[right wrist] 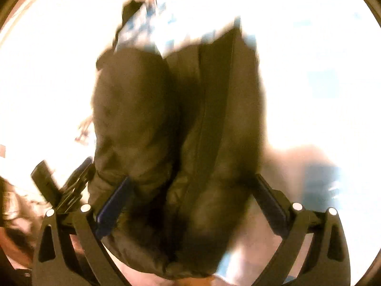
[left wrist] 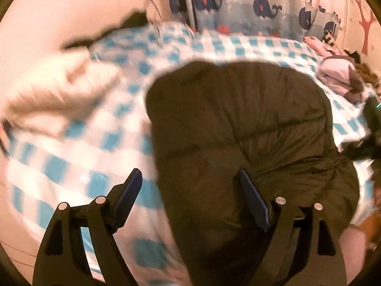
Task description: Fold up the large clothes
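Observation:
A dark olive puffer jacket (left wrist: 238,128) lies bunched on a bed with a blue-and-white checked sheet (left wrist: 100,128). My left gripper (left wrist: 190,178) is open above the jacket's left edge, one finger over the sheet, the other over the jacket. In the right wrist view the same jacket (right wrist: 181,124) fills the middle, blurred. My right gripper (right wrist: 193,183) is open wide with jacket folds between its fingers. The other gripper (right wrist: 59,186) shows at the lower left of that view.
A cream pillow (left wrist: 54,100) lies at the left of the bed. Pink and purple clothes (left wrist: 338,74) are piled at the right. A whale-print curtain (left wrist: 257,7) hangs behind the bed. The right wrist view is overexposed.

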`<action>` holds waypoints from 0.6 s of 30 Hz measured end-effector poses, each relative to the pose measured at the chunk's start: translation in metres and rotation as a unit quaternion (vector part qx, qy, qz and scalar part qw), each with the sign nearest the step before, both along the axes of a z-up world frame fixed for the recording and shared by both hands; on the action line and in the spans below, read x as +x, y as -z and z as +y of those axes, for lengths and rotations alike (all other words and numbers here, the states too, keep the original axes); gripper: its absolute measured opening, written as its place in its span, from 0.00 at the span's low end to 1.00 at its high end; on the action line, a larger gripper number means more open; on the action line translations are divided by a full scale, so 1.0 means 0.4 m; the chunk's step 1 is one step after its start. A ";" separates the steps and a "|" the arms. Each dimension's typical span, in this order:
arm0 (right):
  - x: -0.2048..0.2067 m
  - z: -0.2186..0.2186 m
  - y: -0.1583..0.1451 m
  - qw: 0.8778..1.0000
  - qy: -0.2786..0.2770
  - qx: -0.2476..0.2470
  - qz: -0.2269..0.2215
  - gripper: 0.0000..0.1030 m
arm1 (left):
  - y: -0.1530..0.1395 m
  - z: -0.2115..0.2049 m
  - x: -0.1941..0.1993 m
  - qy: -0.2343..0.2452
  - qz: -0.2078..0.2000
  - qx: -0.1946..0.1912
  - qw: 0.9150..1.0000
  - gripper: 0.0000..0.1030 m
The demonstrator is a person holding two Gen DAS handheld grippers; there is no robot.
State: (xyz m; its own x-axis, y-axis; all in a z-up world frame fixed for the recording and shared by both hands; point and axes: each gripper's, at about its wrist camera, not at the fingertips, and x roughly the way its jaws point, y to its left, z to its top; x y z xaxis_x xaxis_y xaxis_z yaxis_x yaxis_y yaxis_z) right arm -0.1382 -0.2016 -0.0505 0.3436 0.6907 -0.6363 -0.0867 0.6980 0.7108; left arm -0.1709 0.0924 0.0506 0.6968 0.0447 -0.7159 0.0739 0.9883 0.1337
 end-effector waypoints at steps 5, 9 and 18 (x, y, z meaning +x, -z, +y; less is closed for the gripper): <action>0.032 0.038 -0.206 0.985 0.071 -0.035 -0.151 0.94 | -0.029 -0.058 0.018 0.018 -0.026 0.018 0.999 0.81; 0.116 0.196 -0.194 0.985 0.014 -0.065 -0.161 0.94 | 0.001 -0.097 0.023 0.038 -0.003 0.016 0.999 0.81; 0.210 0.158 0.057 0.997 0.015 -0.061 -0.044 0.94 | 0.073 -0.103 0.068 0.049 0.040 -0.012 0.998 0.84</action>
State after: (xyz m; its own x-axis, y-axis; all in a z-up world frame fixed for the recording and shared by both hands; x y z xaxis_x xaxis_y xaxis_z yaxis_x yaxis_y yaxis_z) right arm -0.0542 -0.1385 -0.0731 0.4209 0.5990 -0.6812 -0.1216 0.7815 0.6120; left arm -0.1438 0.0514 0.0216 0.6377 -0.0384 -0.7693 0.1789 0.9788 0.0995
